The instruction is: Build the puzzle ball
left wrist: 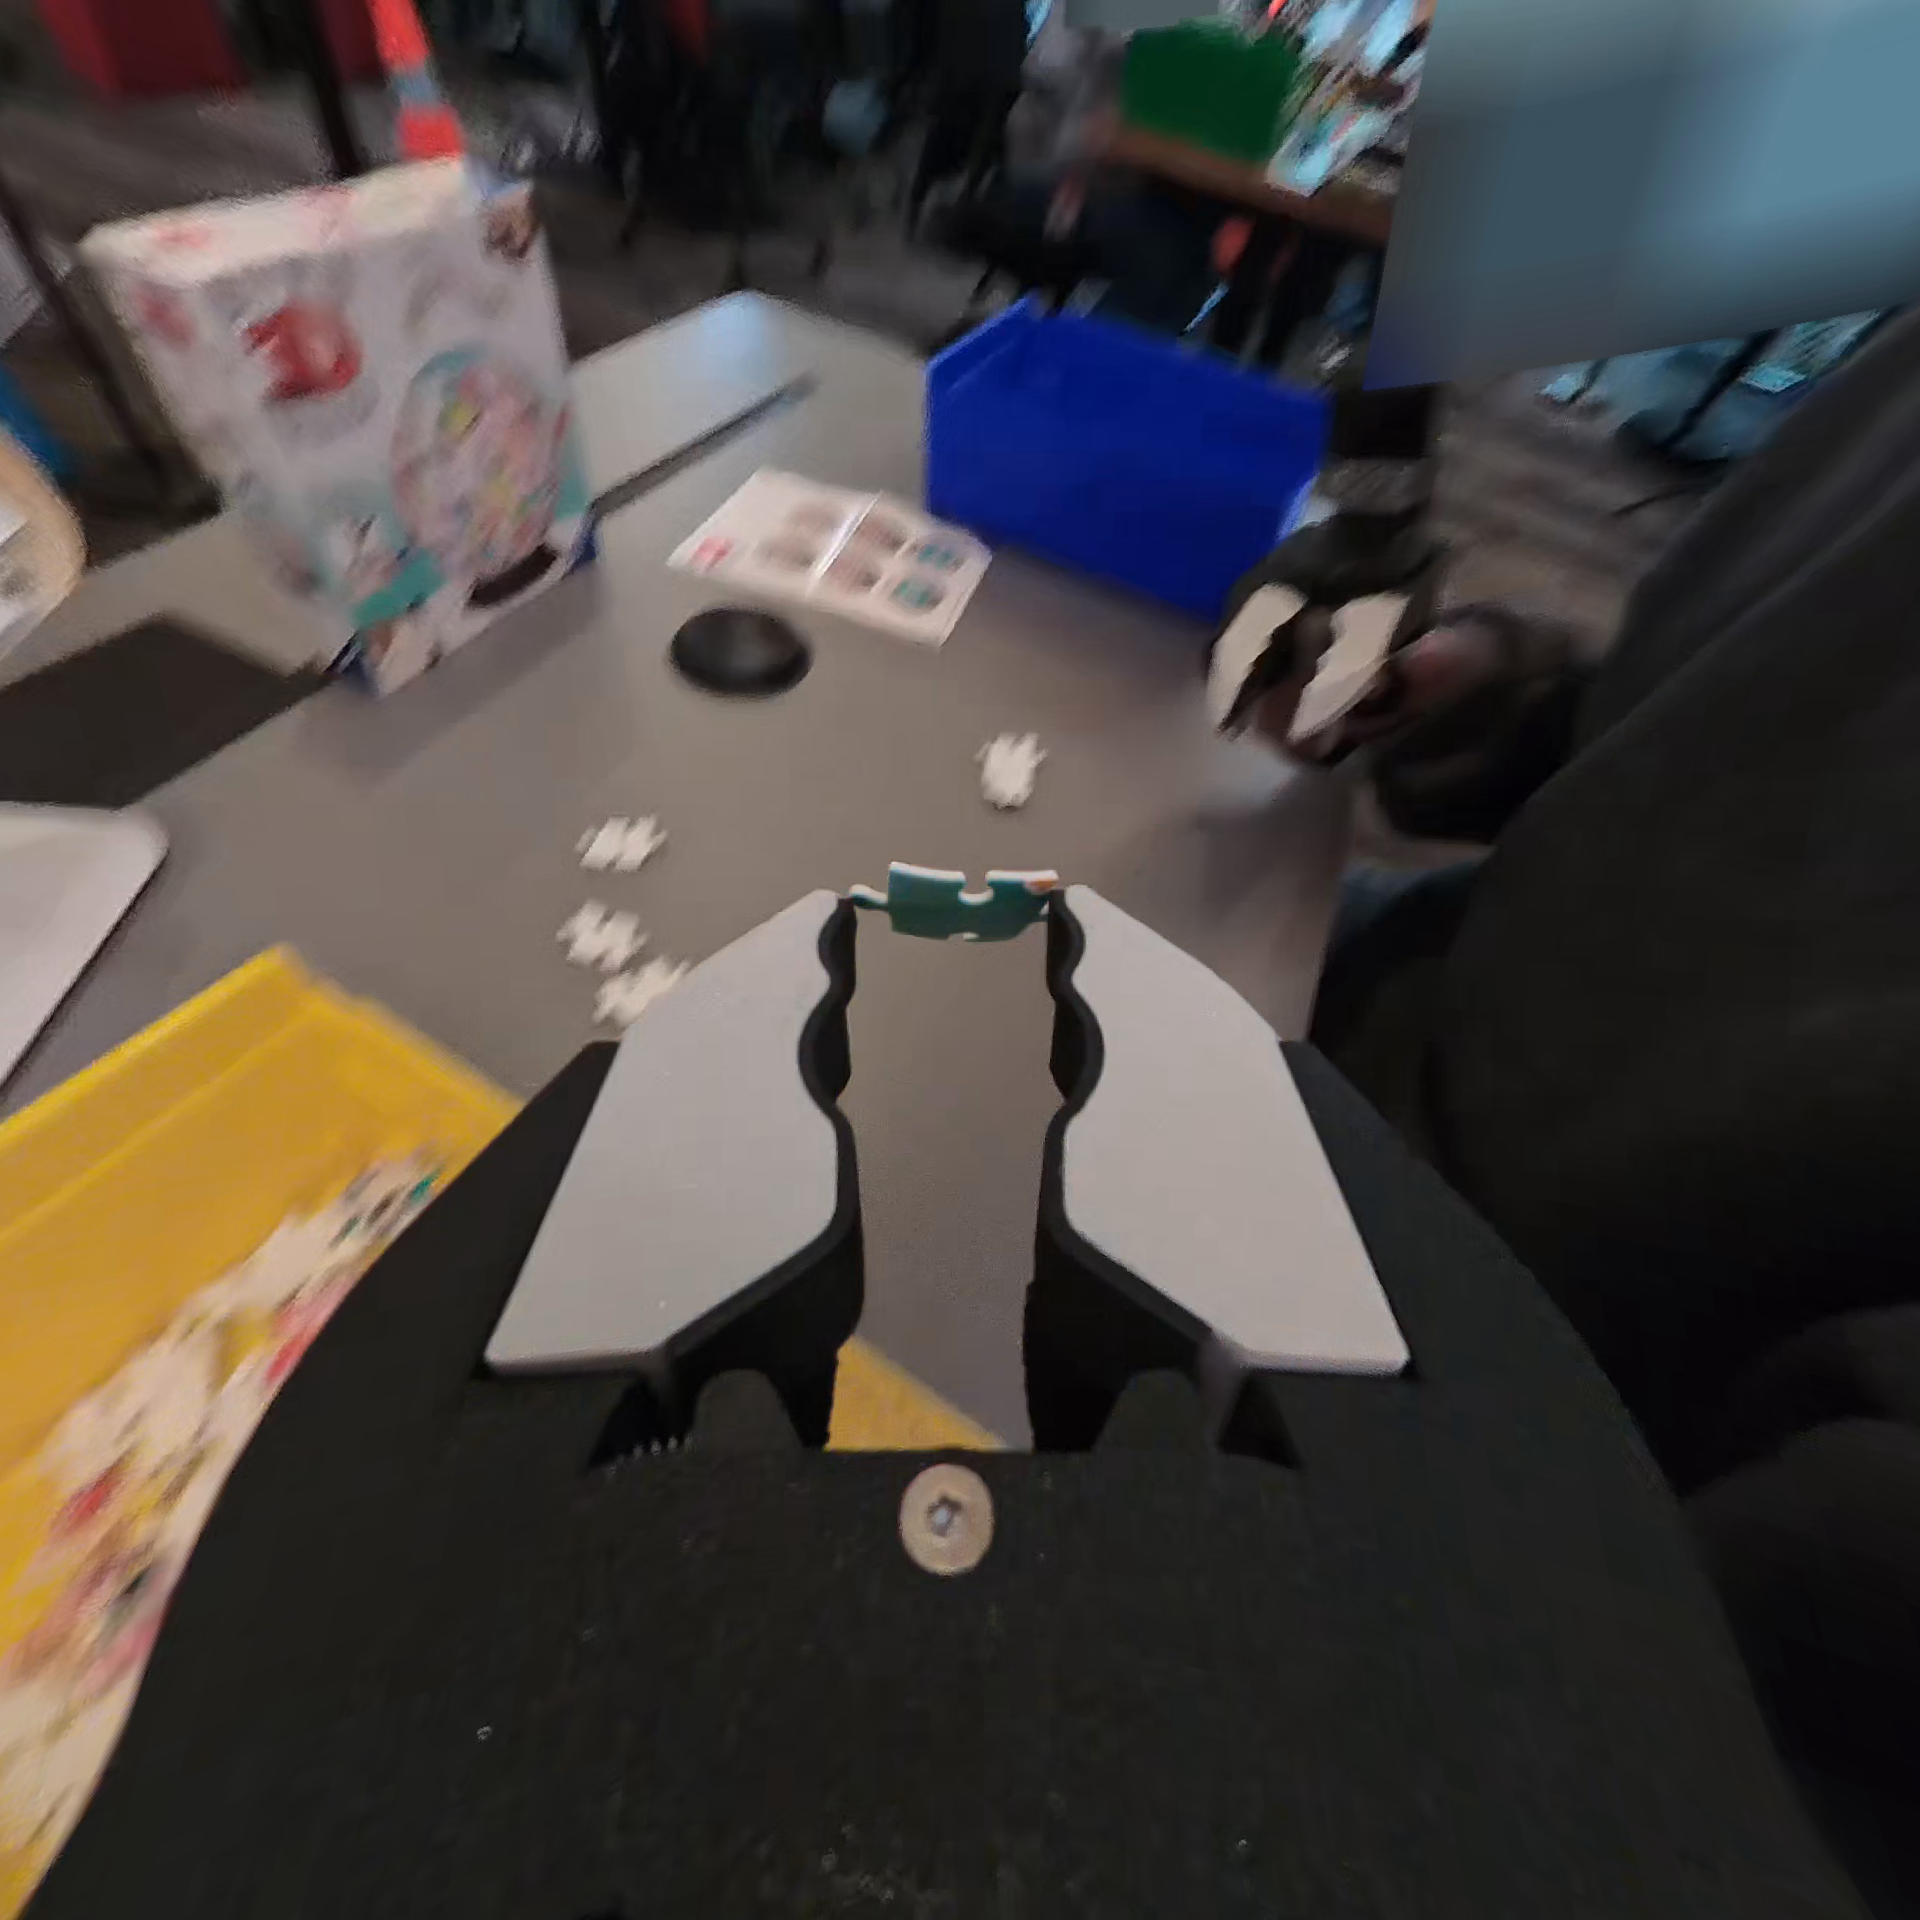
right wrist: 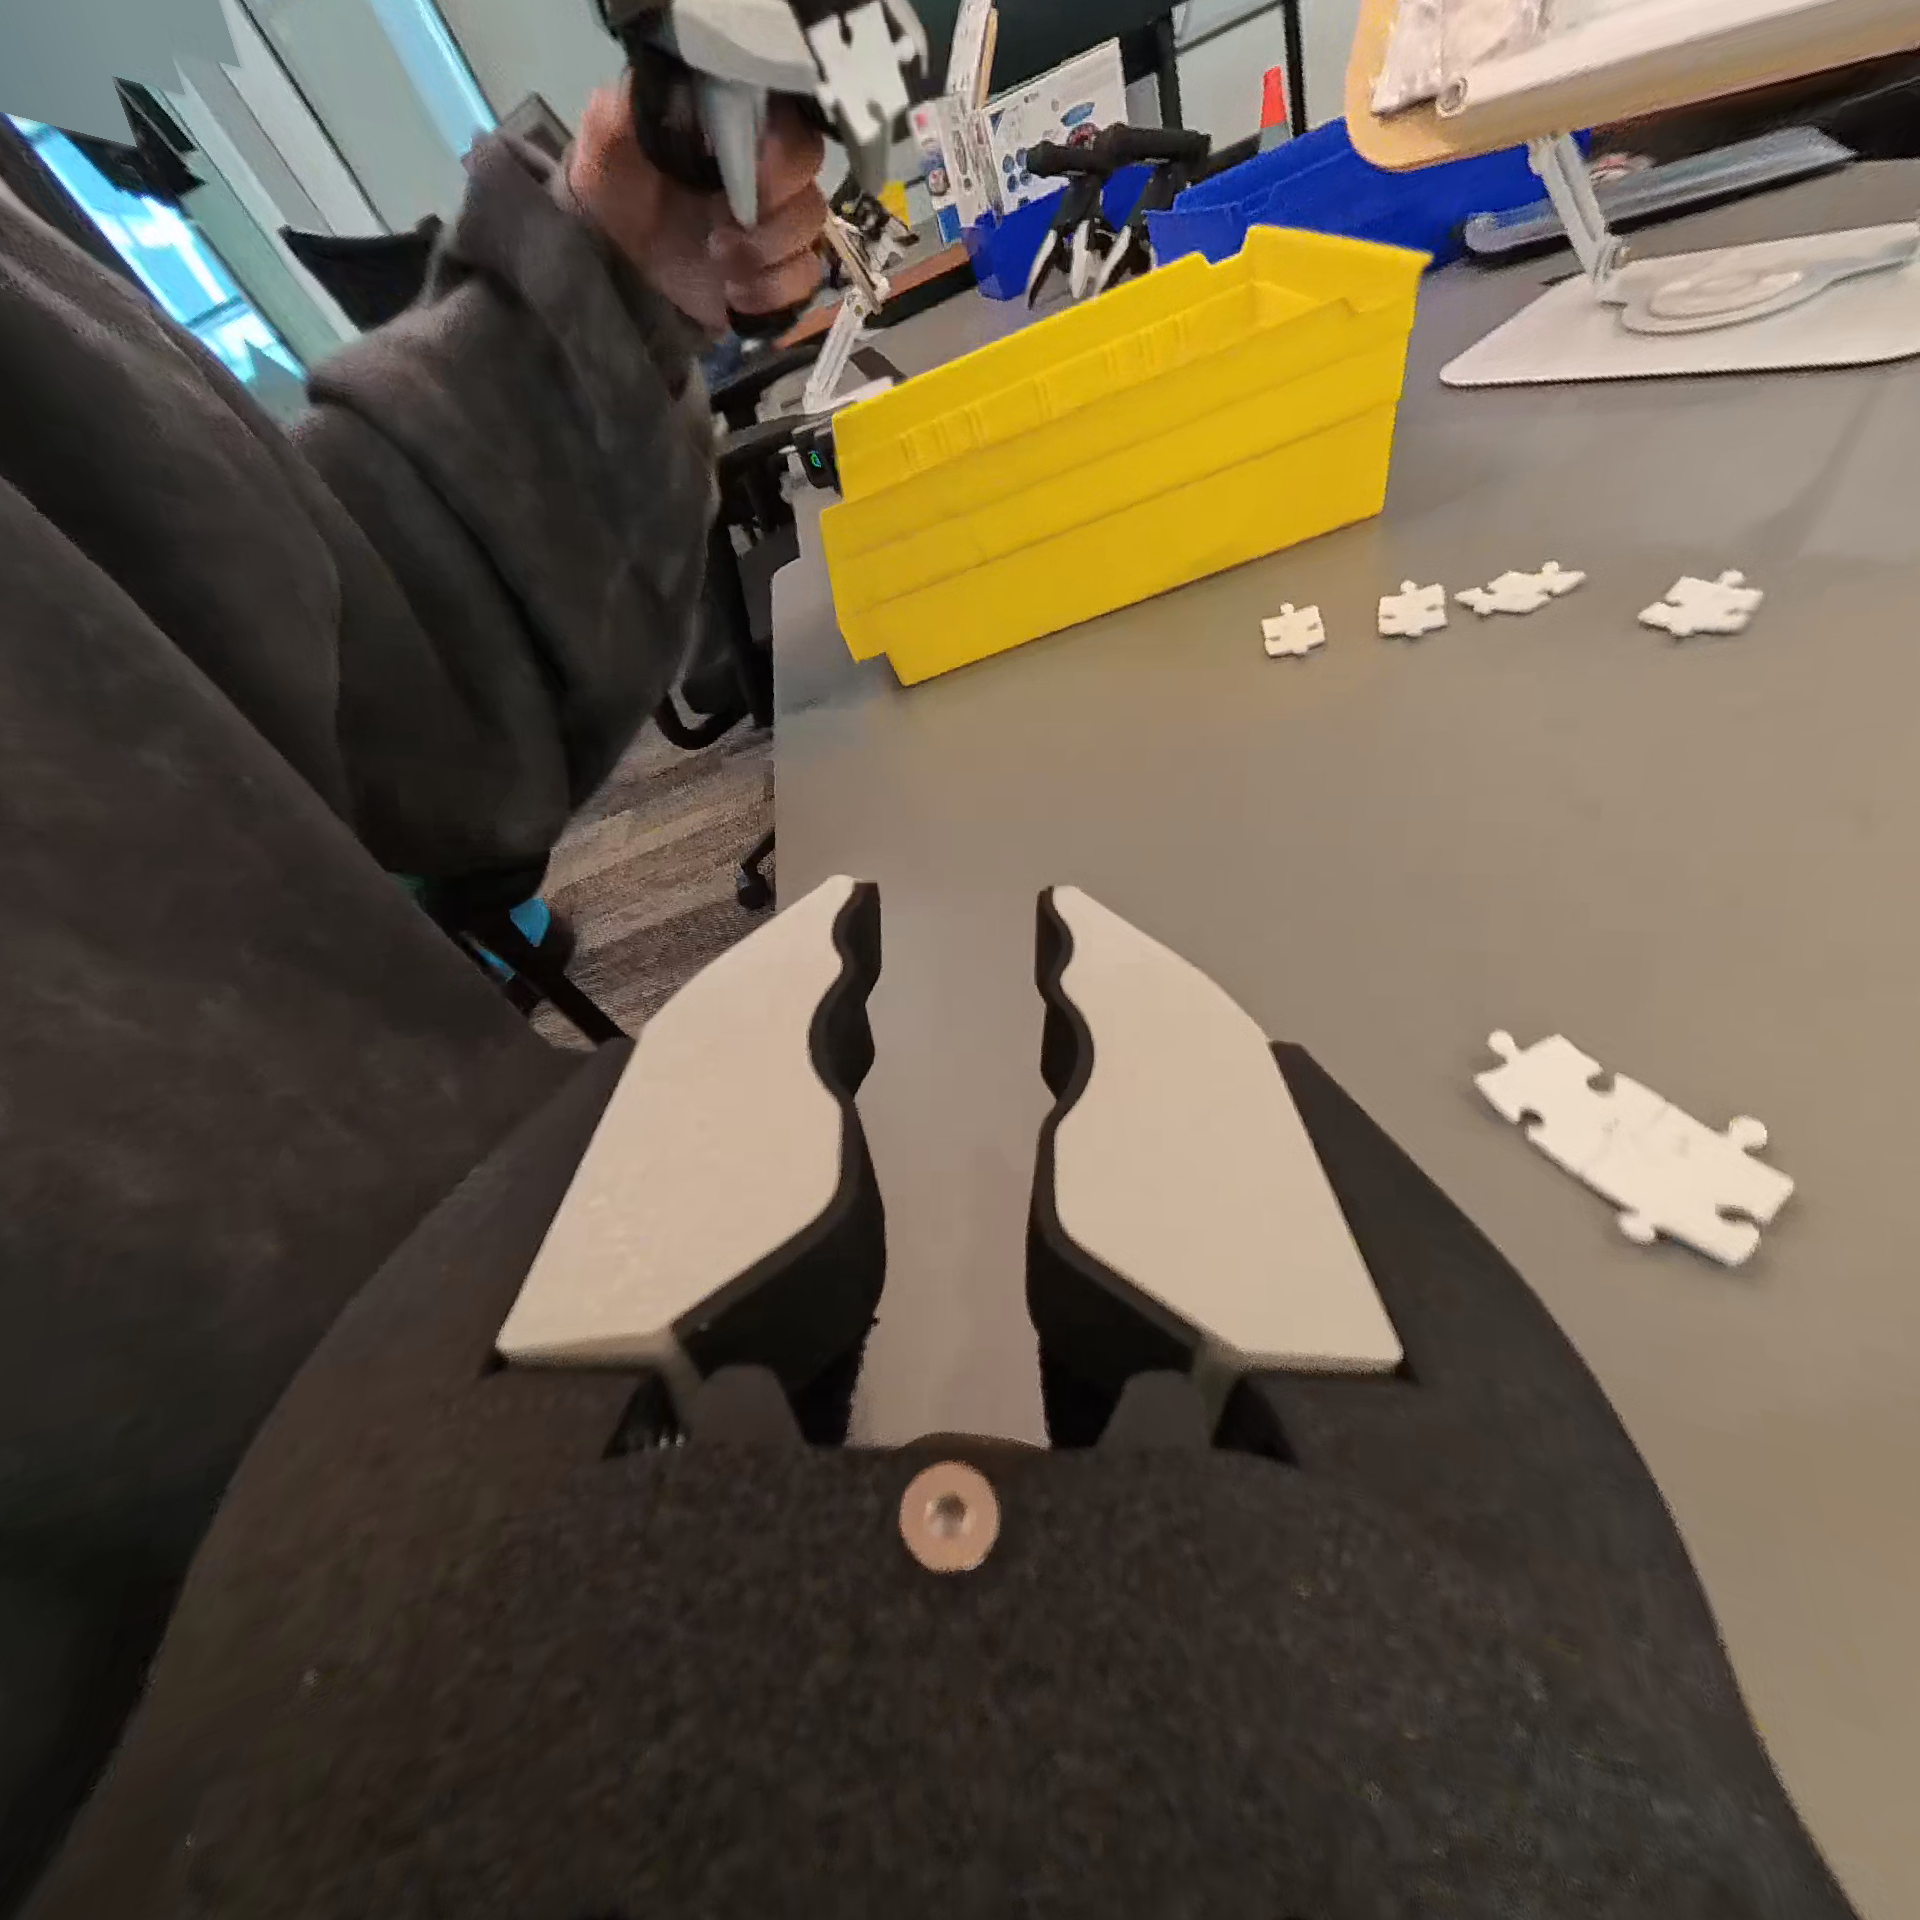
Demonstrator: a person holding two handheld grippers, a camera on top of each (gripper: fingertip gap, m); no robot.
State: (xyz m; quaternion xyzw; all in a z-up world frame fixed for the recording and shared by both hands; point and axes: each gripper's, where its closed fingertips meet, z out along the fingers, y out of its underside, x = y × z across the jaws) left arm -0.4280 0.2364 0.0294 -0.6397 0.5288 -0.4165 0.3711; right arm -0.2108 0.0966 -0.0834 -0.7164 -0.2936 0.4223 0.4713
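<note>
L gripper jaws pinch teal puzzle piece at tips; R gripper jaws apart, empty, over table

Printed marks are carried by the white puzzle box and the instruction leaflet on the table, and by upright cards far behind the yellow bin; none can be made out clearly.

Office/lab workspace. Grey table with a cable grommet at 12 o'clock, plastic parts bins, yellow and blue, and a monitor stand at 2 o'clock. Carpet floor, rolling office chairs, more cluttered desks behind.
</note>
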